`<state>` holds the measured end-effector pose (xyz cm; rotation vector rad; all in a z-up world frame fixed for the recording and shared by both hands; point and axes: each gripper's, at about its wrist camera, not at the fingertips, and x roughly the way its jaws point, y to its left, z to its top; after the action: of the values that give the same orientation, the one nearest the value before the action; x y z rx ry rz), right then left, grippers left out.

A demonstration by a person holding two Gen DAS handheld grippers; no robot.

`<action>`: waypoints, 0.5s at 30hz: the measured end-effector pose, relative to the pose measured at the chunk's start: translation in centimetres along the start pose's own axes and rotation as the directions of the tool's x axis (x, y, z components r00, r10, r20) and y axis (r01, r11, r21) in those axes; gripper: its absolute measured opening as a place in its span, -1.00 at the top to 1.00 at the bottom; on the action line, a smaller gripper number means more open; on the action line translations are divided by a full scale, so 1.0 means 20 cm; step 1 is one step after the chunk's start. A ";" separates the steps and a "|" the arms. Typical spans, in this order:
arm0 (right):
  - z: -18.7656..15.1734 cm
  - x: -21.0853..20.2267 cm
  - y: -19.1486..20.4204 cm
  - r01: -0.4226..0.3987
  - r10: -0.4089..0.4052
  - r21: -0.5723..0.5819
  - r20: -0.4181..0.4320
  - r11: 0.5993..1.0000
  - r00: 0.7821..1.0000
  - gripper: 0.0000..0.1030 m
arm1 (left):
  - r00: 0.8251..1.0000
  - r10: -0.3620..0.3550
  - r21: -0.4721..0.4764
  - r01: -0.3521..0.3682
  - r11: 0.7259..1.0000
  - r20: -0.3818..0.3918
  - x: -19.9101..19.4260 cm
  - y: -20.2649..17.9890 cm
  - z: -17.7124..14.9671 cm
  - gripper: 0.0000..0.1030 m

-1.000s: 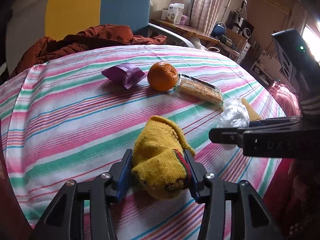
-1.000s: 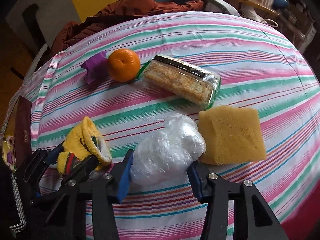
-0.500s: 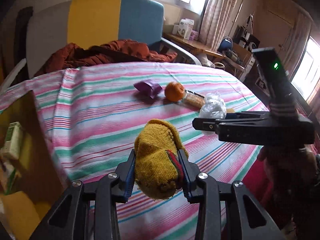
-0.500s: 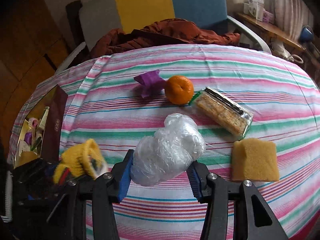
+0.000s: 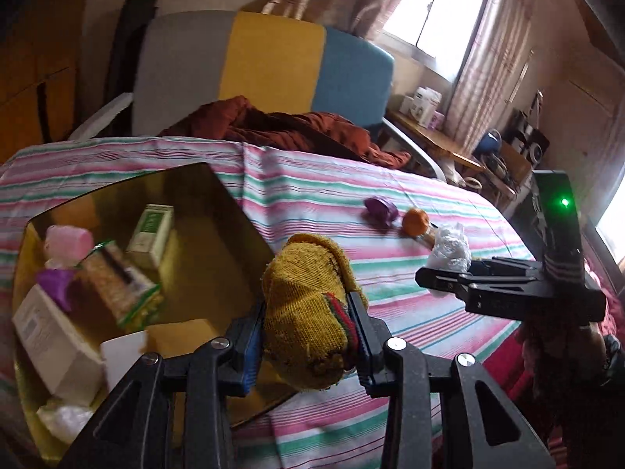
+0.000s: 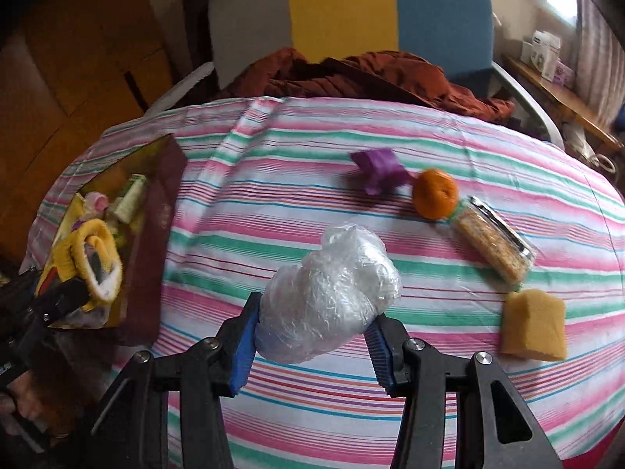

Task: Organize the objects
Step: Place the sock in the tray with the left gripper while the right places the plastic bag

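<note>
My left gripper (image 5: 306, 342) is shut on a rolled yellow sock (image 5: 308, 312) and holds it in the air at the right edge of an open brown box (image 5: 218, 242). The box holds a green carton, a pink item, a cracker pack and a white box. The sock also shows in the right wrist view (image 6: 88, 258), over the box (image 6: 156, 211). My right gripper (image 6: 312, 346) is shut on a crumpled clear plastic bag (image 6: 332, 293), held above the striped tablecloth (image 6: 273, 195); the left wrist view shows it (image 5: 449, 250) too.
On the cloth lie a purple wrapper (image 6: 377, 168), an orange (image 6: 434, 193), a cracker pack (image 6: 494, 244) and a yellow sponge (image 6: 535, 324). A chair (image 6: 351, 11) with a rust-red garment (image 6: 371, 74) stands behind the table. A cluttered sideboard (image 5: 441, 136) is at the right.
Both grippers have lifted and swung left with their loads. The sock has come from the table's middle to over the box, which has come into view. The bag has risen off the cloth.
</note>
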<state>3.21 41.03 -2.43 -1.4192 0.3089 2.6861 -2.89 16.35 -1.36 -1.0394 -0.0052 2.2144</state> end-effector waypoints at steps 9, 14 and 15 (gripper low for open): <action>0.03 -0.01 0.46 -0.136 0.140 -0.123 0.024 0.983 0.990 0.02 | 0.992 0.110 -0.161 -0.098 0.982 0.069 -0.24 0.41 -0.02 0.26; 0.03 0.02 0.65 -0.167 0.171 -0.177 0.007 0.970 0.985 0.02 | 0.981 0.163 -0.257 -0.132 0.957 0.104 -0.34 0.62 0.00 0.26; 0.03 0.04 0.68 -0.169 0.172 -0.185 0.002 0.968 0.985 0.02 | 0.980 0.164 -0.278 -0.128 0.952 0.110 -0.36 0.65 0.00 0.26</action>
<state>0.01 27.91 -0.82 -1.4776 0.1924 2.9330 -7.27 2.14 0.00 -1.0634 -0.3060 2.4645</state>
